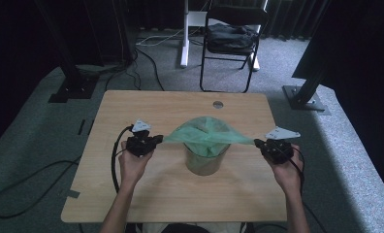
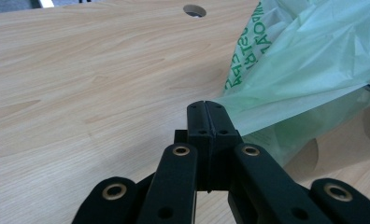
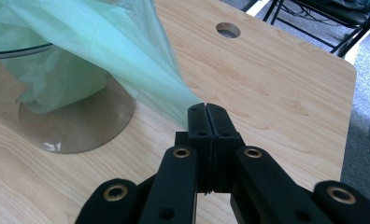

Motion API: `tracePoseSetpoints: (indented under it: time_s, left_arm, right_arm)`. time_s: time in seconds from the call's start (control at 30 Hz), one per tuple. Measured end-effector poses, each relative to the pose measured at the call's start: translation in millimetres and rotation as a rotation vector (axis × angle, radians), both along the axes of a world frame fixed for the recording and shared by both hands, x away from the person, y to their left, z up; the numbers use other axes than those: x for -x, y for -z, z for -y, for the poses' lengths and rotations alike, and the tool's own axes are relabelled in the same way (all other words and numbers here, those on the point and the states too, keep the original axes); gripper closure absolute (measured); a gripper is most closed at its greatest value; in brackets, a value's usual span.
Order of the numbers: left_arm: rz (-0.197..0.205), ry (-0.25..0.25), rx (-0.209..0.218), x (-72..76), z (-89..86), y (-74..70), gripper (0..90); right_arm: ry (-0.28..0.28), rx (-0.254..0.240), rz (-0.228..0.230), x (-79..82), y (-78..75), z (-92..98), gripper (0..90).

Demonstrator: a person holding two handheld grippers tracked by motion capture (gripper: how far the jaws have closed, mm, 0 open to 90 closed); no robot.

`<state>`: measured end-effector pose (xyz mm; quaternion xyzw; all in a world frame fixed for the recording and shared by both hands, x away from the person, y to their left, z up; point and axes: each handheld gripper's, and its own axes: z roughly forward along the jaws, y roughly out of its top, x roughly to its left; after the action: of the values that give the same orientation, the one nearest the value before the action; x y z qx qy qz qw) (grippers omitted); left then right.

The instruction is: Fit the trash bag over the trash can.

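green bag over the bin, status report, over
Left gripper and right gripper both shut on green bag. Bag stretched wide, draped into clear bin. Nothing in the way on table.

Black chair (image 1: pixel 231 41) behind the wooden table (image 1: pixel 146 104)

Lab or studio, black curtains (image 1: pixel 15 34), rig posts (image 1: pixel 66 63), floor cables (image 1: pixel 146 58)

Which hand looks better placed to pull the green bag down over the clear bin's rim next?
Neither clearly: left hand-held gripper and right hand-held gripper each pinch the green bag, level, flanking the bin.
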<state>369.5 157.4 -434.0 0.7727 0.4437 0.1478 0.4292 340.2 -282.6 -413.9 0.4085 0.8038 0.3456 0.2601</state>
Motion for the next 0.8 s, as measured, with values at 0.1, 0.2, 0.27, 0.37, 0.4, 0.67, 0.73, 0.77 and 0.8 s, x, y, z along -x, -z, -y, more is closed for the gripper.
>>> tracePoseSetpoints:
  time_s: [0.1,0.2,0.27,0.37,0.4,0.67,0.73,0.77,0.8]
  left_arm:
    - [0.036,0.013,0.000,4.3,1.0,-4.5,83.9]
    - [0.063,0.024,-0.001,9.3,3.4,-11.5,74.2]
    - [0.084,0.042,0.006,12.8,4.5,-16.7,68.6]
    - [0.106,0.056,0.012,17.9,5.3,-23.9,62.9]
    - [0.112,0.064,0.013,19.0,6.4,-26.0,61.1]
    - [0.132,0.123,-0.006,18.9,24.6,-31.0,53.1]
    - [0.127,0.134,-0.015,17.7,30.2,-29.3,52.3]
    - [0.126,0.137,-0.023,17.0,32.3,-28.3,51.4]
    - [0.123,0.135,-0.030,16.5,34.8,-27.3,51.4]
  right_arm:
    - [-0.007,-0.003,0.010,1.2,-1.2,-0.7,80.3]
    - [-0.030,-0.028,0.037,4.1,-6.9,-3.1,71.4]
    - [-0.041,-0.037,0.055,5.9,-11.9,-5.5,68.0]
    - [-0.076,-0.059,0.072,9.2,-19.9,-8.7,64.7]
    - [-0.092,-0.073,0.081,10.2,-22.2,-10.2,64.1]
    - [-0.196,-0.079,0.095,9.2,-28.2,-35.2,61.0]
    - [-0.222,-0.072,0.087,7.2,-26.9,-43.1,61.0]
    - [-0.231,-0.060,0.077,4.1,-24.7,-49.4,61.0]
    - [-0.231,-0.060,0.077,4.1,-24.7,-49.4,61.0]
